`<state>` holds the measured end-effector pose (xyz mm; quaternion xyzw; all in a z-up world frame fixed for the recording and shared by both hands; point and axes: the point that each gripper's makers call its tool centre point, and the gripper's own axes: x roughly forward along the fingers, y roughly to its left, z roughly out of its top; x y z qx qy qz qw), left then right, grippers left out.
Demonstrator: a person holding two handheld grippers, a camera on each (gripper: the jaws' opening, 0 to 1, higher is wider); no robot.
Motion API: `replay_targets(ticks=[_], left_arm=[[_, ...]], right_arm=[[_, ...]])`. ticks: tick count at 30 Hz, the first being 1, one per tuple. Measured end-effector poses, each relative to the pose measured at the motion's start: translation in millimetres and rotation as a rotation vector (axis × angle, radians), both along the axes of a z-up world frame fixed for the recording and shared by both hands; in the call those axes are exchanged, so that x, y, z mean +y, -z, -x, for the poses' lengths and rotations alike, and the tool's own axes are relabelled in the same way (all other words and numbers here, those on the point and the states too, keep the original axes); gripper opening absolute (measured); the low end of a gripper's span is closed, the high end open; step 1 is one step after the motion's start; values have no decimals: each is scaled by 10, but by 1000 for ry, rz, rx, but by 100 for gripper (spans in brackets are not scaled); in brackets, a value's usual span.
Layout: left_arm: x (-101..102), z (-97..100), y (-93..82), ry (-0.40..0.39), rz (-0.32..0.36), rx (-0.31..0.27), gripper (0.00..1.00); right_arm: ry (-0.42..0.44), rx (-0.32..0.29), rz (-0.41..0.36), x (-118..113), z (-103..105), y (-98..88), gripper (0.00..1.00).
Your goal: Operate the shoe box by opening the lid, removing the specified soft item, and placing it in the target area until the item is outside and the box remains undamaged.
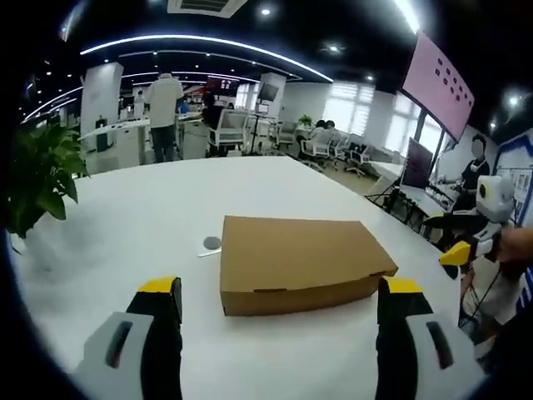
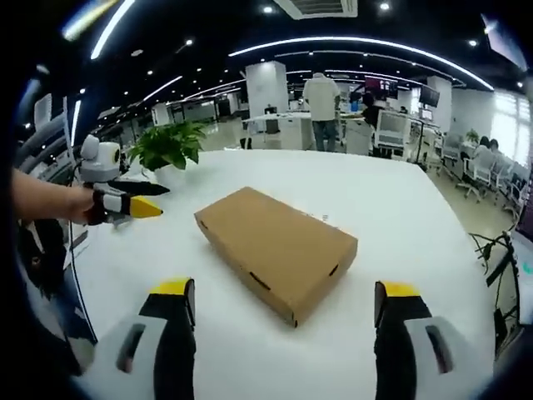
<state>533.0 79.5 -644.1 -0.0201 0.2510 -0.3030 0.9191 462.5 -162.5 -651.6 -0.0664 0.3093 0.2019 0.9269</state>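
Sitting under everything is a big white table (image 1: 150, 217), and it spreads out wide in both views. On the table lies a brown cardboard shoe box (image 1: 291, 262) with its lid shut flat on top. In the left gripper view the box is just ahead, between the two yellow-tipped jaws and a bit past them. In the right gripper view the same box lies slantwise, with one corner pointing near the camera, and small dark slots show on its side. Neither tong touches the box. The left gripper (image 1: 279, 304) has its jaws spread wide apart, with nothing between them but the table and the box beyond. The right gripper (image 2: 283, 308) also has its jaws spread wide, holding nothing. In the right gripper view the left gripper comes in from the left side, held by a person's hand (image 2: 79, 204), and it hangs in the air above the table edge, well apart from the box. In the left gripper view the right gripper shows at the right side, also off the table edge. A green leafy plant (image 1: 37, 175) stands at one side of the table. Beside the box, on the far side, a small round grey thing (image 1: 211, 243) lies on the table; I cannot tell what it is. Far behind, a person in white (image 1: 165, 112) stands by some desks.
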Motion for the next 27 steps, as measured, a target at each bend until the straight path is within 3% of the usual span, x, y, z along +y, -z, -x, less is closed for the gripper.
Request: replay_targets(ticks=[6, 9, 12, 15, 18, 27], left_arm=[[66, -142, 64, -11, -15, -33, 99], [75, -193, 143, -71, 42, 32, 99], [55, -256, 153, -95, 77, 51, 99], [11, -269, 173, -54, 46, 44, 99], [-9, -296, 173, -37, 56, 38, 99], [-86, -284, 356, -18, 34, 37, 94]], right_arm=[[64, -13, -97, 9, -140, 39, 72], [43, -26, -120, 77, -187, 37, 77], [33, -42, -115, 130, -220, 26, 84], [39, -39, -106, 131, -255, 34, 81], [49, -24, -110, 123, -273, 61, 75], [64, -22, -62, 70, -327, 174, 77]])
